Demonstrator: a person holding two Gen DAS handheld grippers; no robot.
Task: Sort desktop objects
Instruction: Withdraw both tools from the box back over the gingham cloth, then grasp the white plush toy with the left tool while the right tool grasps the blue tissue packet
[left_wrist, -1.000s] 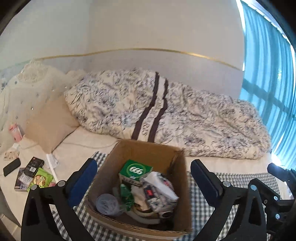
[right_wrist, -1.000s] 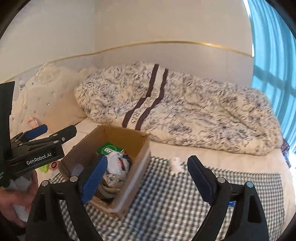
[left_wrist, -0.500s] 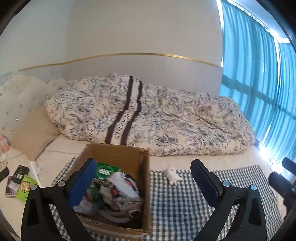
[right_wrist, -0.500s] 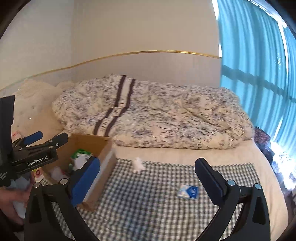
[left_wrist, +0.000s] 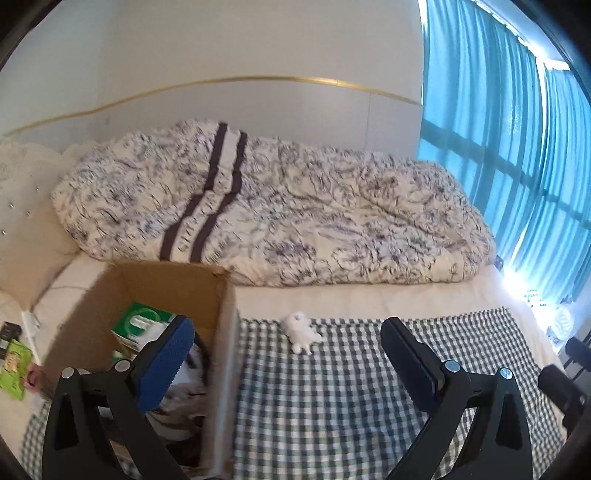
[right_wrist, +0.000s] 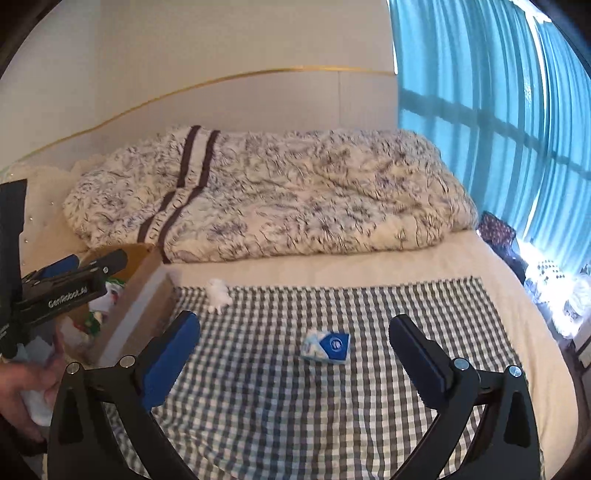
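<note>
A brown cardboard box (left_wrist: 159, 291) sits on the left end of a checked cloth (left_wrist: 351, 387) spread over the bed (right_wrist: 351, 264). The box is open on top and full of mixed things. A green carton (left_wrist: 142, 325) with a white oval label stands near its back wall; the writing on it is too blurry to read. White packets lie below it, partly hidden by the left tongs (left_wrist: 286, 356).

A small white fluffy toy (left_wrist: 301, 332) lies on the cloth just beside the box's right wall. Farther right, well apart from the box, lies a small blue and white tissue pack (right_wrist: 325, 346) with a round white logo.

The left tongs are spread wide and hold nothing; one finger hangs over the box, the other over the cloth. The right tongs (right_wrist: 293, 349) are spread wide too, with the tissue pack showing between the fingers but farther along the cloth. In the right wrist view, the left tool's side reads "GenRobot.AI", and a hand (right_wrist: 22, 391) grips it.

The cloth between the toy, the pack and its right edge is bare. A flowered quilt (left_wrist: 280, 206) is heaped behind, blue curtains (left_wrist: 517, 147) hang at the right, and a green packet (left_wrist: 13, 363) lies left of the box.
</note>
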